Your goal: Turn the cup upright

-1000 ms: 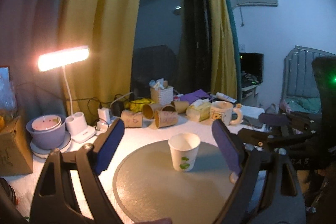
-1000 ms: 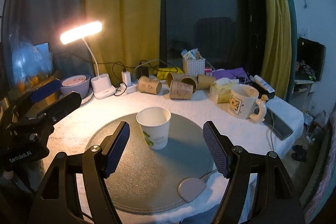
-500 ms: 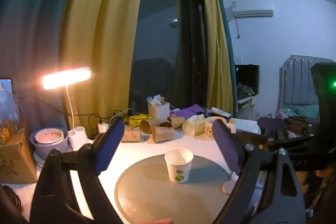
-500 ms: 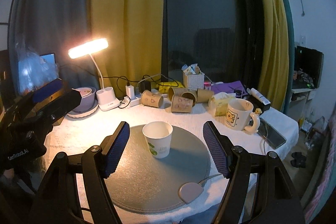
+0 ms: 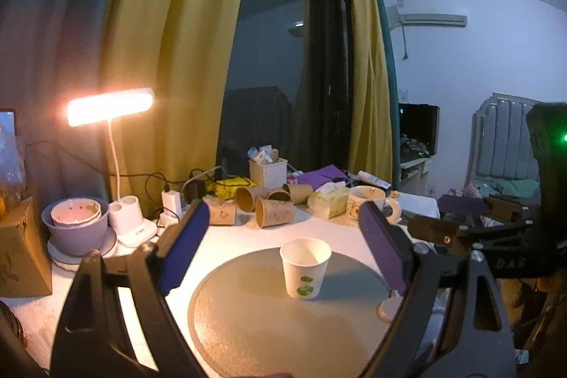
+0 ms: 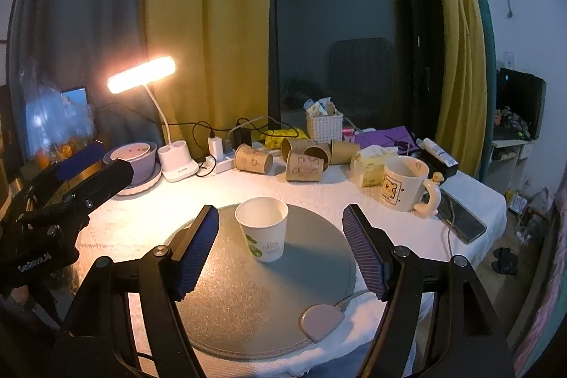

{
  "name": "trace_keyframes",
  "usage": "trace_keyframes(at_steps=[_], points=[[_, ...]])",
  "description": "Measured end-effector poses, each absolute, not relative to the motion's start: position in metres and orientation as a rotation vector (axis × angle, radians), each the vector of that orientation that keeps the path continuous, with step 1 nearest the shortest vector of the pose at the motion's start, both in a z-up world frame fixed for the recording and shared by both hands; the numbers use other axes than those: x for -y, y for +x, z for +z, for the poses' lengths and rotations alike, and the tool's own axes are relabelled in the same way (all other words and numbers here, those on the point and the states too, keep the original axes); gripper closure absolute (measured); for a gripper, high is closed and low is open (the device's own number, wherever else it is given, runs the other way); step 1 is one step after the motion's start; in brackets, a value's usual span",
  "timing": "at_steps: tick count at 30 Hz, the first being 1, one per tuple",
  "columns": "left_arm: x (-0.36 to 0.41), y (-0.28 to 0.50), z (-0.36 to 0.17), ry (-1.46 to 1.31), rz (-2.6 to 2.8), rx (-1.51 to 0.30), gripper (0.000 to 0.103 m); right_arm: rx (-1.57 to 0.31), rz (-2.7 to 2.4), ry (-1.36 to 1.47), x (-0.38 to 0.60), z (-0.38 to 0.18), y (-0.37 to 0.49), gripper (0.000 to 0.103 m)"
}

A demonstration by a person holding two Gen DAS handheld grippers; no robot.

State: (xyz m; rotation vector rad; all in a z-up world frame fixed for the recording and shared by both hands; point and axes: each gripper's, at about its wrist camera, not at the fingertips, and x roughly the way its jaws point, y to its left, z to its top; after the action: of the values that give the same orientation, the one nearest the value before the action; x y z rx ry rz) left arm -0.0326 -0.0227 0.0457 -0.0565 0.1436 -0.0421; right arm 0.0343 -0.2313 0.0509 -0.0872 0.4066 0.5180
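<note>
We find the white paper cup with a green leaf print (image 6: 263,228) standing upright, mouth up, on the round grey mat (image 6: 248,300). Our left gripper (image 5: 283,250) and right gripper (image 6: 280,250) are both released, holding nothing. We judge the cup light and easily crushed; grip its mid-wall gently.

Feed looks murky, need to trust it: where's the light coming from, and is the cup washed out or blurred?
Both wrist views: the desk lamp glares at left; the paper cup stays sharp, its shadow falling right across the round mat; edges bend, fisheye.
</note>
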Motion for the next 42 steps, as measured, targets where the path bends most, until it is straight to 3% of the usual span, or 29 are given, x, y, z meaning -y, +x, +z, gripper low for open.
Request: trace_keyframes(at_steps=[42], points=[[0.0230, -0.0310, 0.0384, -0.059, -0.041, -0.148, 0.016, -0.438, 0.526, -0.096, 0.2289, 0.0420, 0.0387, 0.028]])
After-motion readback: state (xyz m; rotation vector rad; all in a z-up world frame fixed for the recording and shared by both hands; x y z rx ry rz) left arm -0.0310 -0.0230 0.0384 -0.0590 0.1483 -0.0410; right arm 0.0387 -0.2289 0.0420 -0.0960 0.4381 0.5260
